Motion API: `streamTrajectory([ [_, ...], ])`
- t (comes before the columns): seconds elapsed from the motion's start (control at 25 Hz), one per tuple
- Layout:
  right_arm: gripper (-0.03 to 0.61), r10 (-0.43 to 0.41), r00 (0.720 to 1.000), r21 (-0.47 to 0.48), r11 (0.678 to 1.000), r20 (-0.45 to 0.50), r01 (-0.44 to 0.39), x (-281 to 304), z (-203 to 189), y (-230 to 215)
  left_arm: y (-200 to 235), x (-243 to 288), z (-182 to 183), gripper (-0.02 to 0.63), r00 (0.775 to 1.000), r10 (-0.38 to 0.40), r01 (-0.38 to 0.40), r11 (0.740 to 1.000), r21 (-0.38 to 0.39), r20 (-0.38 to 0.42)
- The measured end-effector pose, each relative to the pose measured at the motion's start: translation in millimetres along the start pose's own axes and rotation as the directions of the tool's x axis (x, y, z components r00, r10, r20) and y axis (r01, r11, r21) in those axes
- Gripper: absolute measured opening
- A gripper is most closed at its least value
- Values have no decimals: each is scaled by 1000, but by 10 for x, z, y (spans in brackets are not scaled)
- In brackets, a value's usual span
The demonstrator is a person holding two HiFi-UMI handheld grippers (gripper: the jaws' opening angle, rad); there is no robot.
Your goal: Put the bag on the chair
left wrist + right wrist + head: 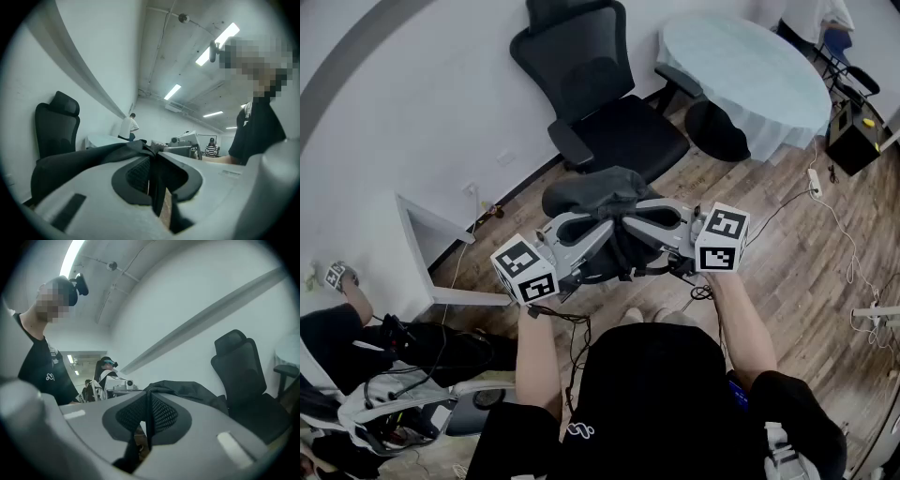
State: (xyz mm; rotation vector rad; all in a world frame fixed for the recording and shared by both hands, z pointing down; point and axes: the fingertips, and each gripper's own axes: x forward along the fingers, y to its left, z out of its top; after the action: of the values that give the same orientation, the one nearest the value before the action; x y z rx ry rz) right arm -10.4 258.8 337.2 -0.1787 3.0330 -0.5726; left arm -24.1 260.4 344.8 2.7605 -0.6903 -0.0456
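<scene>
A dark fabric bag [598, 190] hangs in the air between my two grippers, just in front of the black office chair [623, 131]. My left gripper [600, 228] is shut on a fold of the bag [84, 164], and dark fabric fills its jaws [152, 158]. My right gripper [643, 221] comes in from the other side and is shut on a thin black strap or fold of the bag [185, 392], pinched between its mesh pads [161, 414]. The chair [243, 376] stands empty, its seat facing me beyond the bag. The bag's underside is hidden by the grippers.
A round table with a pale cloth [750, 70] stands right of the chair, with a dark bundle [717, 131] under it. A white panel [431, 244] leans by the wall on the left. Cables [825, 202] and a black box [853, 136] lie on the wooden floor. A person [337, 337] crouches at lower left.
</scene>
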Motion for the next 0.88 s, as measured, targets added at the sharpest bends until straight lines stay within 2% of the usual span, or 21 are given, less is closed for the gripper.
streamTrajectory([
  [0.36, 41, 36, 999, 32, 999, 14, -36, -43, 34, -107, 68, 95, 8, 38, 1000, 2, -2, 1000, -25, 11],
  [0.72, 41, 58, 998, 14, 998, 22, -58, -248, 40, -138, -4, 285, -29, 39, 999, 11, -10, 1000, -19, 33],
  [0.88, 41, 49, 999, -9, 999, 6, -49, -214, 66, -250, 116, 319, -13, 40, 999, 11, -11, 1000, -12, 48],
])
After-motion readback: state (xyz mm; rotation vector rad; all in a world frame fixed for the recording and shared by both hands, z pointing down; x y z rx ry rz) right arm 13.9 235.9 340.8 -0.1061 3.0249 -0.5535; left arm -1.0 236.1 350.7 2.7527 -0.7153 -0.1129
